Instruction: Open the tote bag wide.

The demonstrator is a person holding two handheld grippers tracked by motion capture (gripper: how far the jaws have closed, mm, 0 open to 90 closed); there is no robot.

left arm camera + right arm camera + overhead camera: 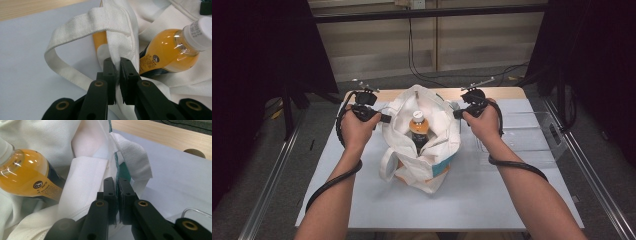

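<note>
A white canvas tote bag (pixel 432 150) stands on the table, its mouth pulled wide between my two grippers. An orange drink bottle (pixel 418 131) with a white cap stands upright inside it. My left gripper (pixel 384 118) is shut on the bag's left rim (pixel 122 47), beside a looping white handle (pixel 65 37); the bottle (pixel 167 52) lies just past the jaws. My right gripper (pixel 457 114) is shut on the bag's right rim (pixel 113 162), with a handle loop (pixel 136 160) to its right and the bottle (pixel 27 175) to its left.
The bag stands on a pale grey mat (pixel 362 200) laid over a wooden table (pixel 507 93). A clear plastic tray (pixel 524 132) lies to the right of the bag. Cables run across the floor (pixel 437 75) behind the table.
</note>
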